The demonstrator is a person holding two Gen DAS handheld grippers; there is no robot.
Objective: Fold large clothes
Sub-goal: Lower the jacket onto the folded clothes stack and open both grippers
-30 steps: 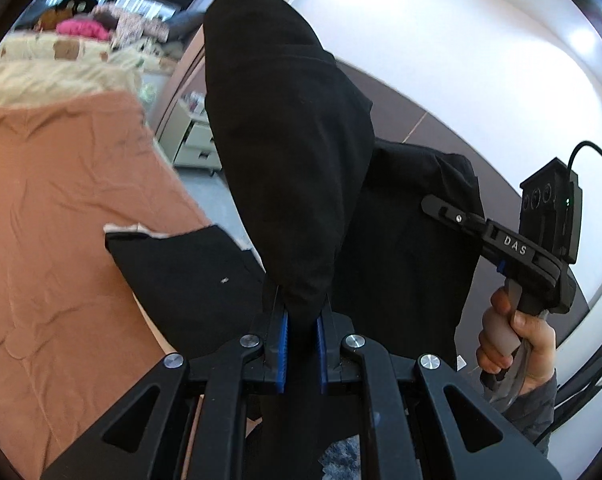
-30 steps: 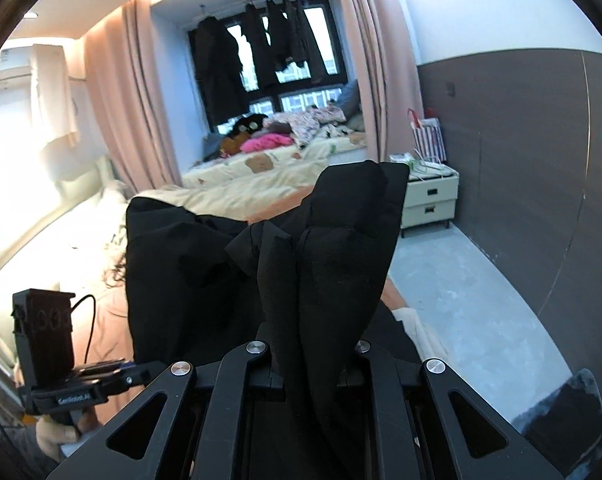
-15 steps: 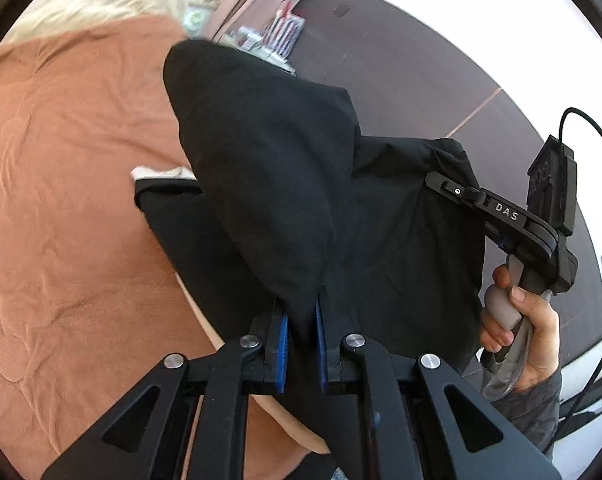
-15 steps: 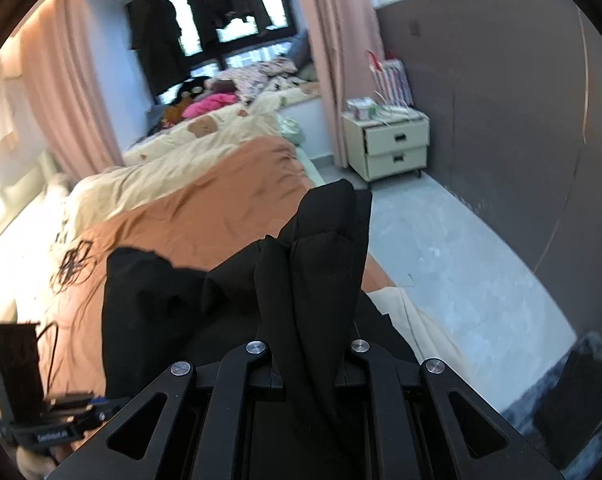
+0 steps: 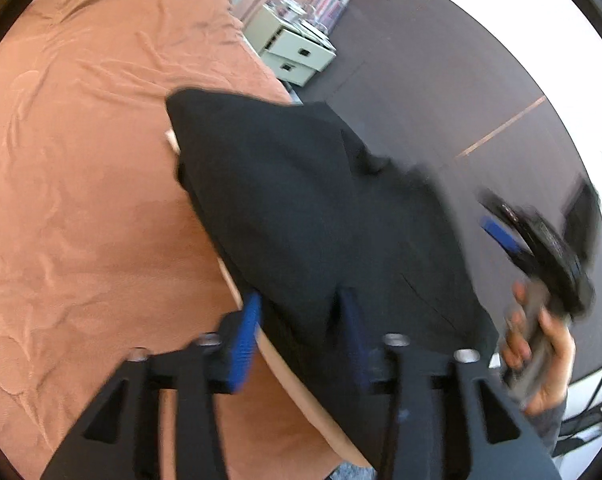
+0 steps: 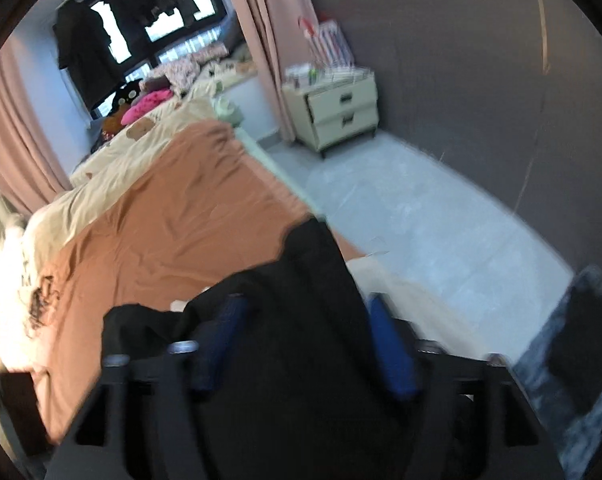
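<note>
Your left gripper (image 5: 297,320) and right gripper (image 6: 305,340) both show jaws spread wide, the black garment (image 5: 309,208) draped loosely between them, lying over the near edge of the orange-covered bed (image 5: 81,160)

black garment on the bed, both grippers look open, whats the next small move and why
Probably draw both grippers back, away from the black garment. The left gripper and right gripper both have their blue fingers spread, with cloth lying loose between them at the edge of the orange bedspread. Backing off clears the fabric so the next fold can be judged.
</note>
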